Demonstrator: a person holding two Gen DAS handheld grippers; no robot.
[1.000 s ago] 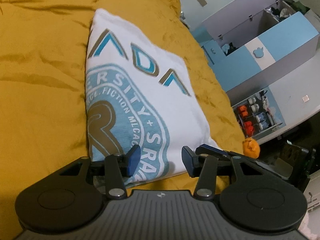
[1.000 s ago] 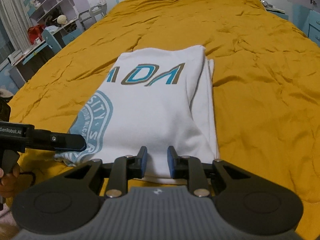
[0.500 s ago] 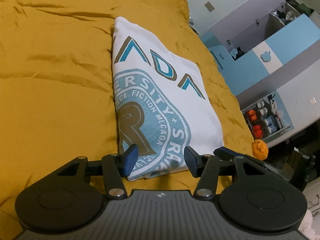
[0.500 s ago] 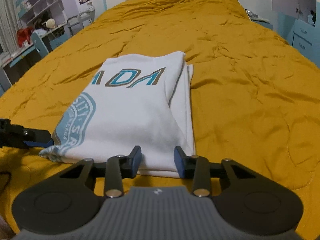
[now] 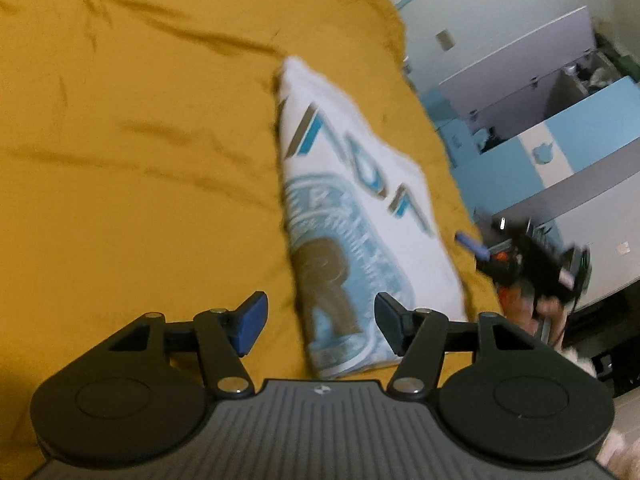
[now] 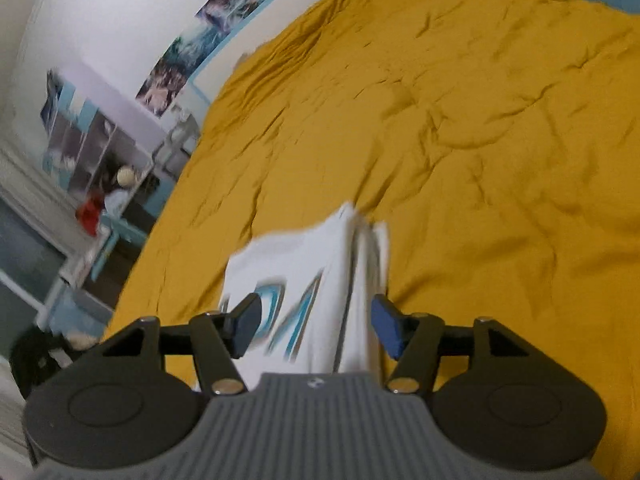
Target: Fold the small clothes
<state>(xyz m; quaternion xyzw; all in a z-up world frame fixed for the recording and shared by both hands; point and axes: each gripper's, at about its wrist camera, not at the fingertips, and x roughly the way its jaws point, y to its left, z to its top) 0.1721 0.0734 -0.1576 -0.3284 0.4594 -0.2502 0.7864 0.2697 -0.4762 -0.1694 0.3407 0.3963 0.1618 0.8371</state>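
A folded white T-shirt (image 5: 360, 216) with blue and brown print lies flat on the yellow bedspread (image 5: 140, 160). My left gripper (image 5: 320, 326) hovers over its near end, jaws opening, pads clear of the cloth. In the right wrist view the T-shirt (image 6: 312, 264) shows its stacked folded edge between the fingers of my right gripper (image 6: 316, 328), whose jaws are also opening and press on nothing. From the left wrist view, the right gripper (image 5: 472, 246) is blurred beyond the shirt's right side, over the bed's edge.
Blue and white cupboards (image 5: 580, 148) stand past the bed's right edge. On the other side are shelves and a desk (image 6: 92, 168) with a red item, and posters (image 6: 208, 36) on the wall. The wide bedspread (image 6: 500, 140) stretches beyond the shirt.
Both pairs of jaws have spread wider, the right from nearly shut. The right gripper has rolled and swung along the shirt to its folded side. The left gripper has shifted left of the shirt.
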